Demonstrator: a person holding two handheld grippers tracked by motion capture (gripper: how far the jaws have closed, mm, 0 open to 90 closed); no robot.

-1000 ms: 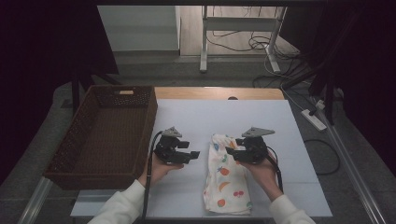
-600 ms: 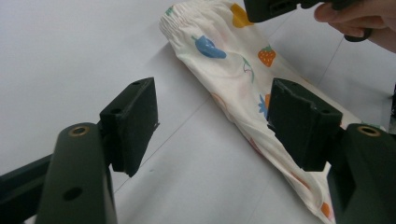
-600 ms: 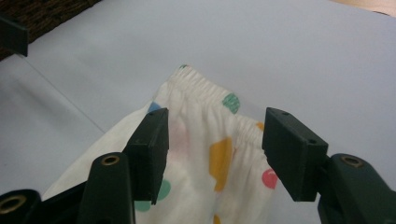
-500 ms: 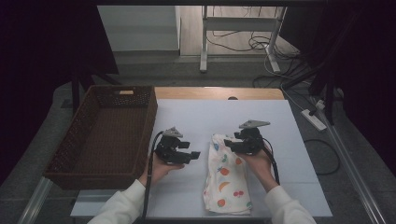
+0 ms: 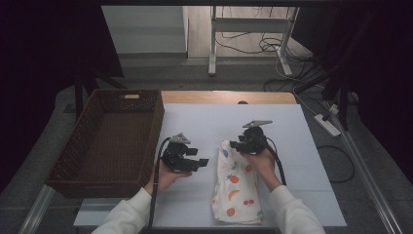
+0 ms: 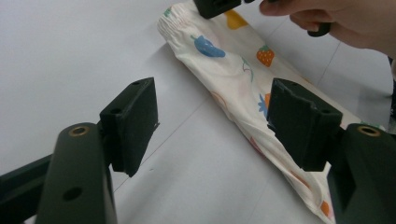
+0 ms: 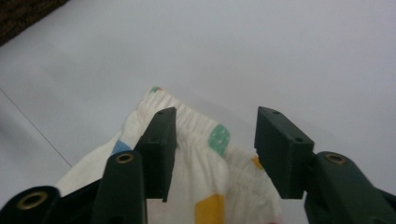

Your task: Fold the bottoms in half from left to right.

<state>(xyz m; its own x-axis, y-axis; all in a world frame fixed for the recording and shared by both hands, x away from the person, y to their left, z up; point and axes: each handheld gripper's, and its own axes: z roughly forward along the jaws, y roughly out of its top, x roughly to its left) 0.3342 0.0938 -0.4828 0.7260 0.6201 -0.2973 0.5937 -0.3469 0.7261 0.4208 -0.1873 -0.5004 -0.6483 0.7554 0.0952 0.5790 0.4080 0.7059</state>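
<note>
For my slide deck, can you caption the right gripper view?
Right gripper, jaws closing, straddles the elastic end of the fruit-print cloth on the white table.

I think I am in a lab or test room, not a home. My tabletop is covered with a plain white sheet, and dark curtains hang at the left and right of the frame. At the top of the frame, loose cables lie on the bare floor by the metal legs of a desk. A white power strip lies on the floor at the right. Metal rails run along the tabletop's sides.
</note>
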